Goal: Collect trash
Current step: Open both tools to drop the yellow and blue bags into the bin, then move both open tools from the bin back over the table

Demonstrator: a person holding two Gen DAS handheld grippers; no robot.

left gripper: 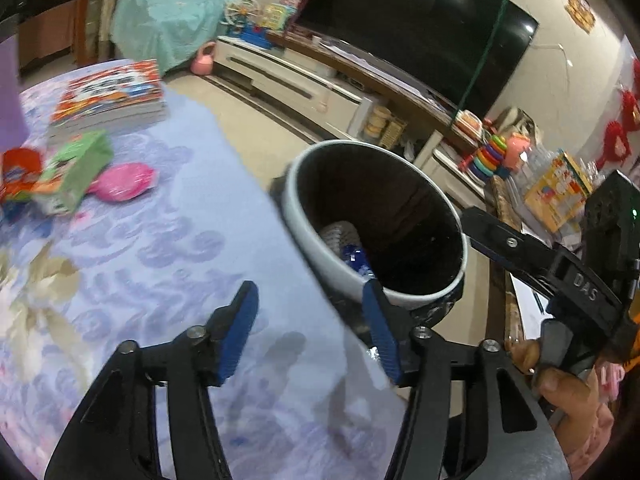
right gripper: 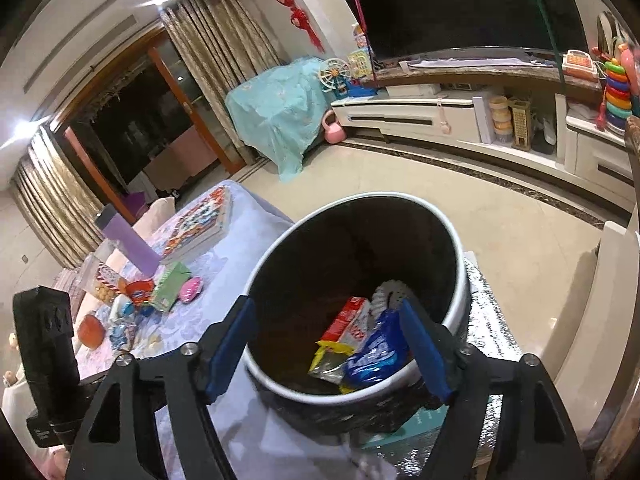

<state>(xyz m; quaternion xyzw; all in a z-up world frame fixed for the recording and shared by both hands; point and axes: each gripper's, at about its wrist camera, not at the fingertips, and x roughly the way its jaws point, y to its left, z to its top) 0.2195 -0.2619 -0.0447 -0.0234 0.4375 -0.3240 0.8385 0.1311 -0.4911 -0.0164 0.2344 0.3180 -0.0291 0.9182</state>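
The trash left to collect lies in a loose heap at the far end of the desk point(left gripper: 168, 248), which is covered by a lilac cloth with a raised floral pattern: a green carton point(left gripper: 74, 170) lying on its side, a flat pink packet point(left gripper: 122, 182) just beside it, and a red wrapper point(left gripper: 20, 172) touching the carton's other end. These look light and thin-walled; the carton should give under the pads, so a hold across its narrow faces would probably suit it, while the glossy pink packet looks slippery and is best pinched at an edge or seam. The crumpled wrapper ought to squash flat and may slide on the cloth when nudged. The bin point(right gripper: 256, 276), a round tub with a pale smooth rim and a dark inner wall, stands off the near corner of the desk and already holds a red-and-white packet point(right gripper: 347, 320), a yellow wrapper point(right gripper: 330, 354), a blue foil bag point(right gripper: 374, 354) and a white ribbed piece point(right gripper: 394, 292). The left hand-held gripper point(left gripper: 310, 332) hangs over the cloth beside the bin with its blue ribbed pads parted about halfway and nothing between them. The right hand-held gripper point(right gripper: 330, 350) sits above the bin's mouth, its jaws spread wide and empty, the dropped wrappers lying below. A stack of glossy books point(left gripper: 108, 98) and a matte purple bottle point(right gripper: 130, 242), both stiff and heavier-looking, stand near the heap and do not appear to be trash.
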